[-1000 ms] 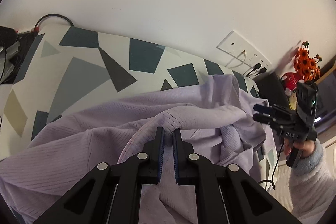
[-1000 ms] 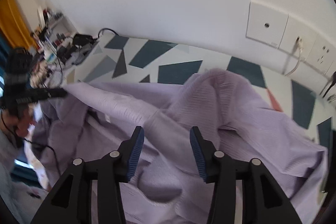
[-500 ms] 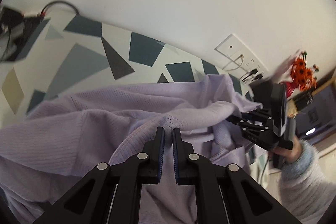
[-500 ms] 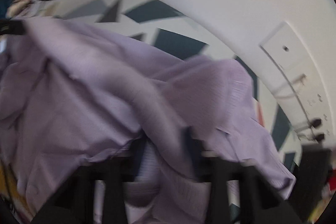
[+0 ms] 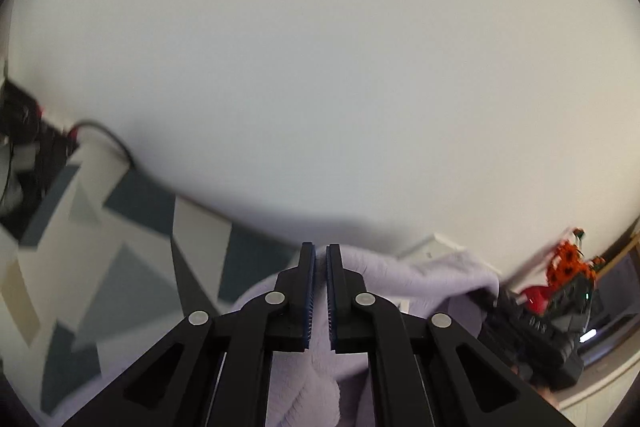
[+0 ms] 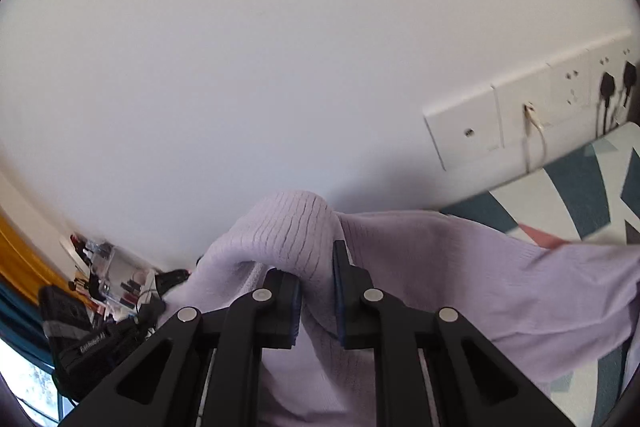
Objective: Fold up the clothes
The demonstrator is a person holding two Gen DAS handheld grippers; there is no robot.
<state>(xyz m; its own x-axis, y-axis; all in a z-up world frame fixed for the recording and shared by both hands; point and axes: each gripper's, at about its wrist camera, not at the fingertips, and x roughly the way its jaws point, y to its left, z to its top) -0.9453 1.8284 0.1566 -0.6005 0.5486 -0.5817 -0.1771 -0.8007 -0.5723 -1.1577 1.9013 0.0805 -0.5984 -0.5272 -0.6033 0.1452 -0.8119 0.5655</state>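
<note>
**Both grips are thin, and the garment hangs between them**

While the lilac knit garment (image 6: 400,267) is lifted off the patterned counter (image 5: 132,267), it sits low in both wrist views, bunched over and between the tongs with its bulk hanging out of the bottom of each frame. I judge this to be the lift-and-spread step ahead of a first fold.

My right tongs (image 6: 317,291) are clenched on a thick ribbed hump of the knit, which bulges above the pads. That bite looks like several layers gathered together, so I could be holding a random fold and not an edge; the spread would then come out twisted.

My left tongs (image 5: 319,291) are closed nearly flat. Fabric lies around and below them, but I cannot tell how much is actually pinched; a thin pinch of stretchy knit could slide out under the hanging weight.

At the lower right of the left view, the other tongs show blurred near the orange flowers (image 5: 568,263), so a wide swing there risks knocking them. In the right view's upper right, the wall sockets (image 6: 560,103) with plugged cables sit close above the counter's edge, and trailing fabric could catch them.
</note>
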